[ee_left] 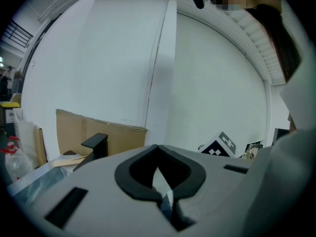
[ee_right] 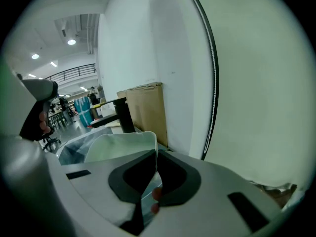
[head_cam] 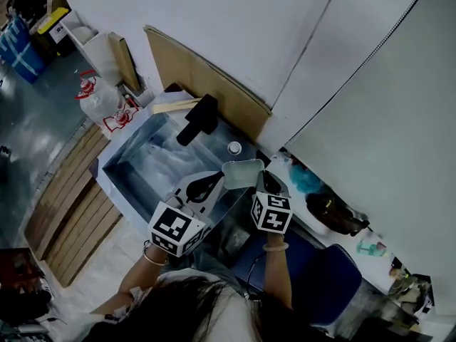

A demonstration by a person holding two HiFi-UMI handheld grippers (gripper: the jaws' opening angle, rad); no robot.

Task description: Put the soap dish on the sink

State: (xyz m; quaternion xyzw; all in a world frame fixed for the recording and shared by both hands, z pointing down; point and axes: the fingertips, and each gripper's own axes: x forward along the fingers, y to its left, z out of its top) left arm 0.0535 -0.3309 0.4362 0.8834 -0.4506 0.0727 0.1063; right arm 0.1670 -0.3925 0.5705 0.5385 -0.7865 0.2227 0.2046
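The pale green soap dish (head_cam: pixel 242 173) hangs over the near right corner of the steel sink (head_cam: pixel 146 164), which is wrapped in clear film. My right gripper (head_cam: pixel 262 181) is shut on the dish's right edge. In the right gripper view the dish (ee_right: pixel 123 144) sticks out to the left of the closed jaws (ee_right: pixel 156 152). My left gripper (head_cam: pixel 214 182) hovers just left of the dish with its jaws shut. In the left gripper view nothing shows in them (ee_left: pixel 158 149). A black faucet (head_cam: pixel 199 120) stands at the sink's back.
A cardboard sheet (head_cam: pixel 206 77) leans on the white wall behind the sink. A round white fitting (head_cam: pixel 234 147) sits on the back rim. Wooden slats (head_cam: pixel 71 205) and a plastic bag (head_cam: pixel 100 98) lie left. Right of the sink are a teal thing (head_cam: pixel 306 180) and a blue seat (head_cam: pixel 335 276).
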